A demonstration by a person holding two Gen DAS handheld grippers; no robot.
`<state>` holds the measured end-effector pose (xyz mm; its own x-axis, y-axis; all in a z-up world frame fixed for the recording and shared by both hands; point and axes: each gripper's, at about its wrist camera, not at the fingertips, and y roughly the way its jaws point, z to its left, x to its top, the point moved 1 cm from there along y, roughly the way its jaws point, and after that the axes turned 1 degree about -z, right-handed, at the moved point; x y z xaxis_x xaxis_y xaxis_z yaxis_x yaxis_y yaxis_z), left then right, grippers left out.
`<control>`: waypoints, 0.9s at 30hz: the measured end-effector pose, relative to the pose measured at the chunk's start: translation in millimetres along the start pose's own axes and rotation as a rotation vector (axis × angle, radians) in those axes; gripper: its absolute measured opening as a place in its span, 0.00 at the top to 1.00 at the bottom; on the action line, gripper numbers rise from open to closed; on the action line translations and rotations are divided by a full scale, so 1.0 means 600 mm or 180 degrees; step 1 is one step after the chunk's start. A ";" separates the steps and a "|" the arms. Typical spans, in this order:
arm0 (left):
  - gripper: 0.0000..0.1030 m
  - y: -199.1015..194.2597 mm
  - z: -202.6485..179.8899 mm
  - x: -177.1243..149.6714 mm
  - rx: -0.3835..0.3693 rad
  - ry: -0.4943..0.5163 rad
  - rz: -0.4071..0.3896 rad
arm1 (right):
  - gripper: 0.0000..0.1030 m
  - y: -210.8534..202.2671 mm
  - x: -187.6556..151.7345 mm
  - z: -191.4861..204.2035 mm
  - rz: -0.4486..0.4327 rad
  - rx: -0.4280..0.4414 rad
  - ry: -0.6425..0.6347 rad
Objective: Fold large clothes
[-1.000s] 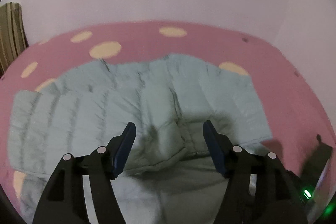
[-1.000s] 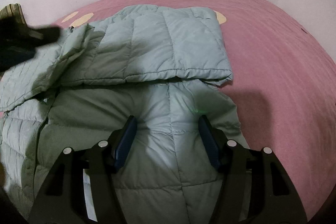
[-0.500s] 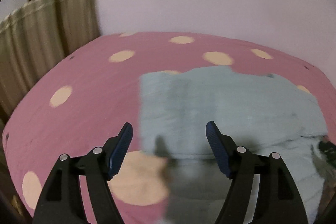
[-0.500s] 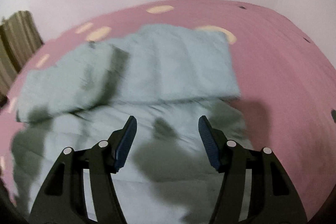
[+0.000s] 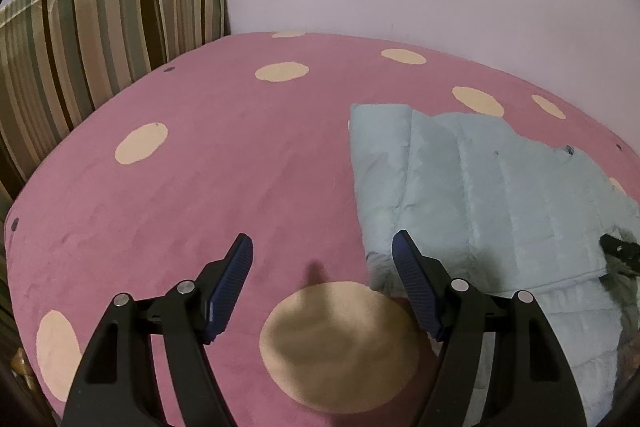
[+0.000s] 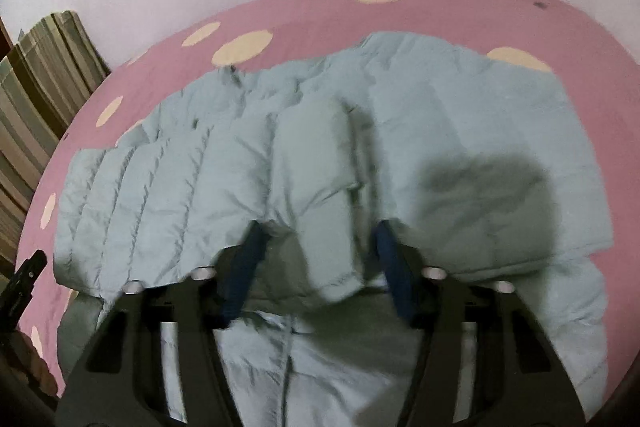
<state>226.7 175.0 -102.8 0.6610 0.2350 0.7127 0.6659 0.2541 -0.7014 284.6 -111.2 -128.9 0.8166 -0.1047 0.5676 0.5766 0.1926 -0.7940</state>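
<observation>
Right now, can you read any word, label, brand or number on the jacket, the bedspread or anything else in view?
None: no readable text in either view.
Pale green quilted puffer jacket: no label or print visible.
Pink bedspread with cream dots: pattern only.
Striped brown and green cushion: stripes only.
Left hand-held gripper and right hand-held gripper: no markings visible.
</observation>
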 end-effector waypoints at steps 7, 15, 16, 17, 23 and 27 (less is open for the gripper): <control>0.31 -0.010 -0.002 0.020 -0.0101 -0.0080 -0.0091 | 0.96 -0.040 0.015 0.014 -0.0217 0.0058 -0.0096; 0.31 -0.004 -0.071 0.053 -0.0273 0.0133 -0.0146 | 0.96 -0.106 0.035 -0.093 -0.0578 -0.0471 0.0018; 0.31 0.002 -0.083 0.056 -0.0292 0.0173 -0.0134 | 0.96 -0.102 0.035 -0.106 -0.0543 -0.0494 0.0062; 0.31 0.009 -0.099 0.060 -0.0307 0.0228 -0.0111 | 0.96 -0.095 0.032 -0.130 -0.0500 -0.0549 0.0133; 0.31 0.058 -0.168 0.073 -0.0296 0.0484 0.0061 | 0.96 -0.065 0.021 -0.193 -0.0359 -0.0701 0.0261; 0.31 0.097 -0.192 0.057 -0.0132 0.0621 0.0224 | 0.95 -0.038 0.011 -0.210 -0.0244 -0.0674 0.0262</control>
<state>327.9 89.9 -121.0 0.7581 0.0637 0.6490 0.6268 0.2036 -0.7521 280.4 -239.0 -134.2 0.7646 -0.1920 0.6152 0.6225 -0.0268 -0.7821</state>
